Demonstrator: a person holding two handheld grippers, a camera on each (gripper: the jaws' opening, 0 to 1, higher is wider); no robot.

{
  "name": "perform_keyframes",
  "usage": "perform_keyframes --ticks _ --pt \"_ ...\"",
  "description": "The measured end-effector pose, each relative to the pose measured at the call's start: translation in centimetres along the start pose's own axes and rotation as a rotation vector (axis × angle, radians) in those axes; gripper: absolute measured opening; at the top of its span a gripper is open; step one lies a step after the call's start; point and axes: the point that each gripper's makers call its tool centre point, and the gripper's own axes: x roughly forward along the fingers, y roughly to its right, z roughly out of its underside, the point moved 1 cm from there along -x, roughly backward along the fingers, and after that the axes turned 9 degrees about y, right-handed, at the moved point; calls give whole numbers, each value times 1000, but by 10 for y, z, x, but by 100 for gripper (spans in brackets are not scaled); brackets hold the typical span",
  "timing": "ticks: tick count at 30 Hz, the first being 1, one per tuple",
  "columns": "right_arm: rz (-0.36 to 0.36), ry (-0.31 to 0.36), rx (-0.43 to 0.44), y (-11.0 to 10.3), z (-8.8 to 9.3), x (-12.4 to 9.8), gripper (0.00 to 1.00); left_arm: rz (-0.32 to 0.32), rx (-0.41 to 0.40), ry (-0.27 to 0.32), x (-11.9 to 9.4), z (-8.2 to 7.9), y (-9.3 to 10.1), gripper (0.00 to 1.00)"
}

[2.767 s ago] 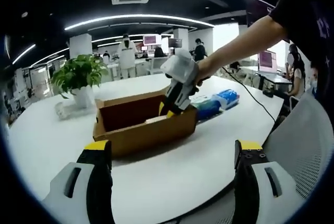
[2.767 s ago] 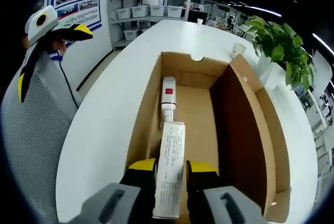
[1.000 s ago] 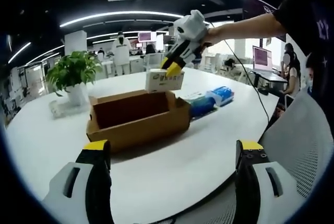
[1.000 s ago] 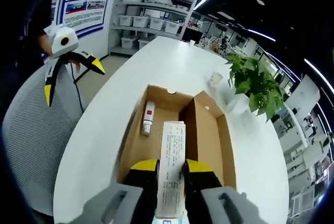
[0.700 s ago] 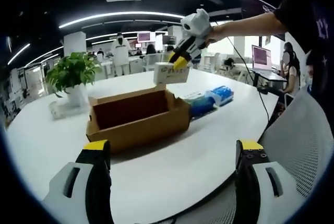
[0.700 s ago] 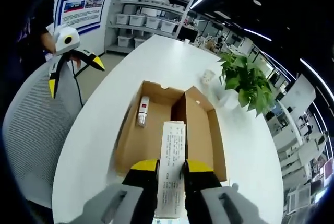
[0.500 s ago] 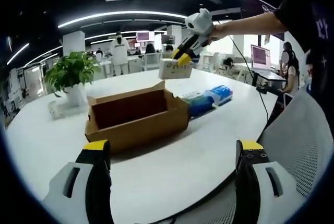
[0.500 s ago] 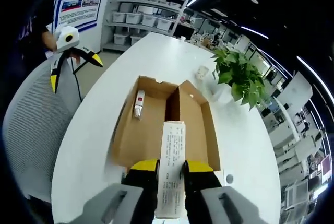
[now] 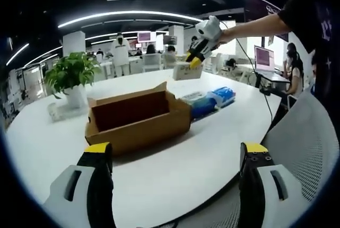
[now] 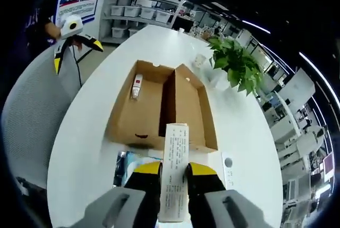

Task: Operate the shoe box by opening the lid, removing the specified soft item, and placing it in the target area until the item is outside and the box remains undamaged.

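Left tool (image 9: 172,185) hangs released, jaws spread wide, low over the near edge of a white oval tabletop (image 9: 175,159). Leftmost on it stands a potted plant (image 9: 68,76) in a white pot; next sits the open cardboard shoe box (image 9: 135,119), then blue-and-white packets (image 9: 210,100) just beside its right end. Above them the right tool (image 9: 194,58) is clenched on a white printed carton (image 9: 186,70), held in the air past the box. Behind lies an open office with strip lights, a ceiling vent and standing people.

From the right gripper view, the right tool (image 10: 172,172) grips the carton (image 10: 175,169) above the packets (image 10: 127,167); a small red-and-white tube (image 10: 137,85) lies inside the box (image 10: 159,108). Shelving with bins lines the far wall.
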Motion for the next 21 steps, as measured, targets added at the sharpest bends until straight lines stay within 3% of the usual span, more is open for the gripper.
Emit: perform_keyframes --ticks 21 --pt "13 -155 11 9 100 -14 14 18 1 -20 2 2 3 98"
